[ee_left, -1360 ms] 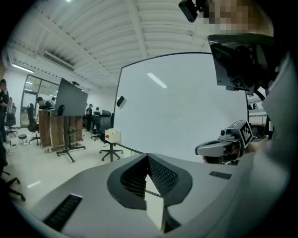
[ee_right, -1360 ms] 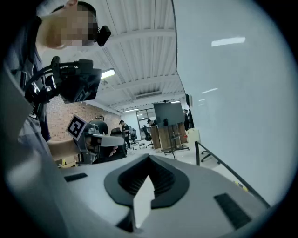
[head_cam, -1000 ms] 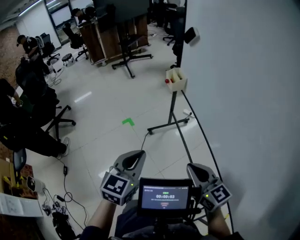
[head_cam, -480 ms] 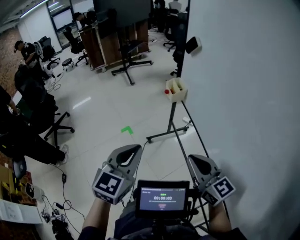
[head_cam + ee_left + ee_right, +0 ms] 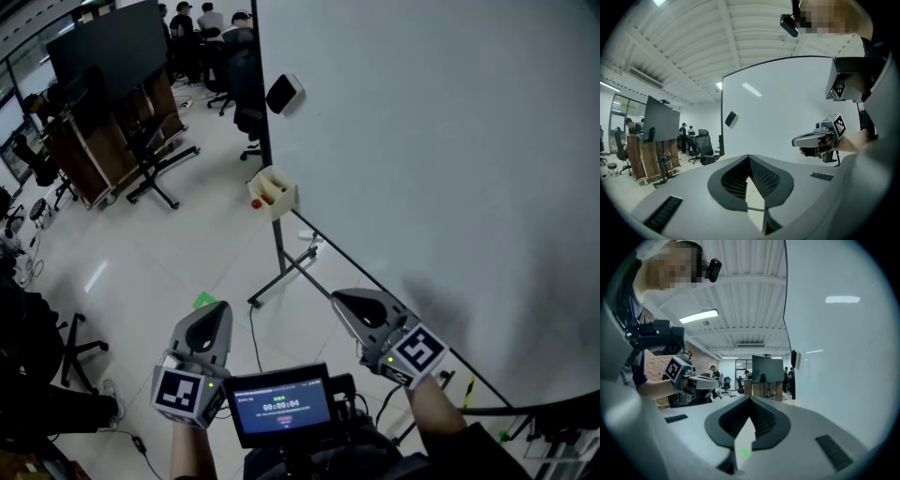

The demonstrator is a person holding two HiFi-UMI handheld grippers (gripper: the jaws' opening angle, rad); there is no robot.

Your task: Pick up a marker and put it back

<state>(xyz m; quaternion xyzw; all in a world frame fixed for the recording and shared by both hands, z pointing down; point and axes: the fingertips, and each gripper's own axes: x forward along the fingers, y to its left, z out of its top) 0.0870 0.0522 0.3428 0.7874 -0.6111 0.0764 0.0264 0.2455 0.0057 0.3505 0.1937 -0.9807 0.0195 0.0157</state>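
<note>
Nearest, a small screen (image 5: pixel 279 406) sat between the two hands. The left gripper (image 5: pixel 216 311) and right gripper (image 5: pixel 345 300) were both closed tight and held nothing. Well ahead, a cream box (image 5: pixel 281 192) hung at the whiteboard (image 5: pixel 450 141) edge, and the marker (image 5: pixel 255 202) showed only as a red spot at the box's side

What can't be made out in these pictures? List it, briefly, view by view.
- Head view: the cream box at the edge of the whiteboard is too small to count its contents; only something red shows.
- Head view: print on the chest screen is too small to read.
- Left gripper view: the left gripper itself hides the box's inside.
- Right gripper view: the right gripper does likewise.
</note>
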